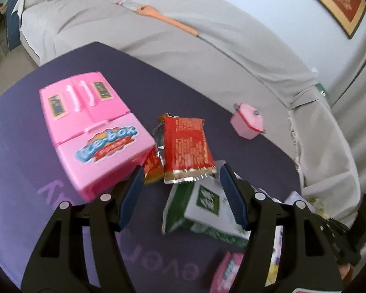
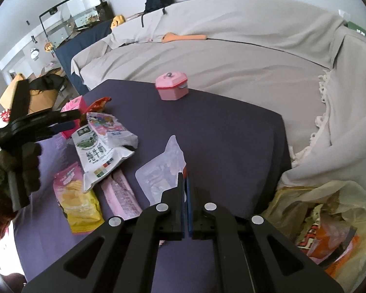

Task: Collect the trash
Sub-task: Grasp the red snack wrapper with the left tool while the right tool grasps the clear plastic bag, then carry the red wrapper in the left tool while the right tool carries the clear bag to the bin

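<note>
My left gripper [image 1: 180, 173] is open, its fingertips on either side of a red snack wrapper [image 1: 186, 146] lying on the purple table [image 1: 139, 83]. A green and white bag [image 1: 205, 210] lies just below it. In the right wrist view my right gripper [image 2: 186, 175] is shut on the edge of a clear plastic wrapper [image 2: 161, 173] on the table. The green and white bag [image 2: 95, 156], a yellow chip bag [image 2: 78, 200] and a pink wrapper [image 2: 120, 193] lie to its left. The left gripper [image 2: 61, 124] shows at far left.
A pink toy fridge [image 1: 90, 127] lies left of the red wrapper. A small pink toy pot [image 1: 247, 122] [image 2: 172, 85] stands near the table's far edge. A yellowish trash bag [image 2: 329, 227] holding wrappers sits at the right. A grey covered sofa [image 2: 219, 56] runs behind the table.
</note>
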Demonstrator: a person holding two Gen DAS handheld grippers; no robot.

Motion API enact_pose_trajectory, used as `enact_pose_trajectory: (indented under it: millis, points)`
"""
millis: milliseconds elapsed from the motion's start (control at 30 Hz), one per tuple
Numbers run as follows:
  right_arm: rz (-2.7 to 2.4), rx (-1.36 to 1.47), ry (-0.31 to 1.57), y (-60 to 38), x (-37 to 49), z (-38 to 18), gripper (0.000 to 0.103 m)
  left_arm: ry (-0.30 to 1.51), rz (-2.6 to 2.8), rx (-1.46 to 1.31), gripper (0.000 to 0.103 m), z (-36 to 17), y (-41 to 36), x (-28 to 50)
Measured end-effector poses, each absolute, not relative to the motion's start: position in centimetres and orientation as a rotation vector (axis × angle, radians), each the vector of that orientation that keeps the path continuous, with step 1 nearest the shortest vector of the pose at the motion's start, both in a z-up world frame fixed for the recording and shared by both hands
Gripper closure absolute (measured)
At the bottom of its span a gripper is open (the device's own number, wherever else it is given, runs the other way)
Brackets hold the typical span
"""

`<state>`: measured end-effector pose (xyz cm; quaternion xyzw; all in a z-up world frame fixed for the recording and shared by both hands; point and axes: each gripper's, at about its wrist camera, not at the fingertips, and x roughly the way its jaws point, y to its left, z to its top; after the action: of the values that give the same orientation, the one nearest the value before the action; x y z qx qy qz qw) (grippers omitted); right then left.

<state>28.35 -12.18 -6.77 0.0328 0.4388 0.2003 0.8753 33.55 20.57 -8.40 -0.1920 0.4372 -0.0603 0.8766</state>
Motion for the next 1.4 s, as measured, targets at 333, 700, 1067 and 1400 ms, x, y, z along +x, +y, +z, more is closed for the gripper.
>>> enact_pose_trajectory:
  millis: [333,700,1067,1400]
  points:
    - [0.416,0.054,0.916,-11.9,27.5,-7.1,0.099,0.966,-0.053,-0.423,0.070,-9.6,19.6,36.5]
    - [0.407,0.058,0.844,-12.3,26.1,-3.5,0.099,0.847,-0.125,-0.308,0.096,-4.8,19.1,31.2]
    - [0.406,0.040,0.785,-12.5,22.2,-0.5,0.099,0.752,-0.239,-0.254,0.091,-0.6,18.2,24.6]
    - [0.395,0.045,0.841,-12.7,21.8,-3.5,0.099,0.766,-0.143,-0.245,0.057,-3.0,21.4,25.1]
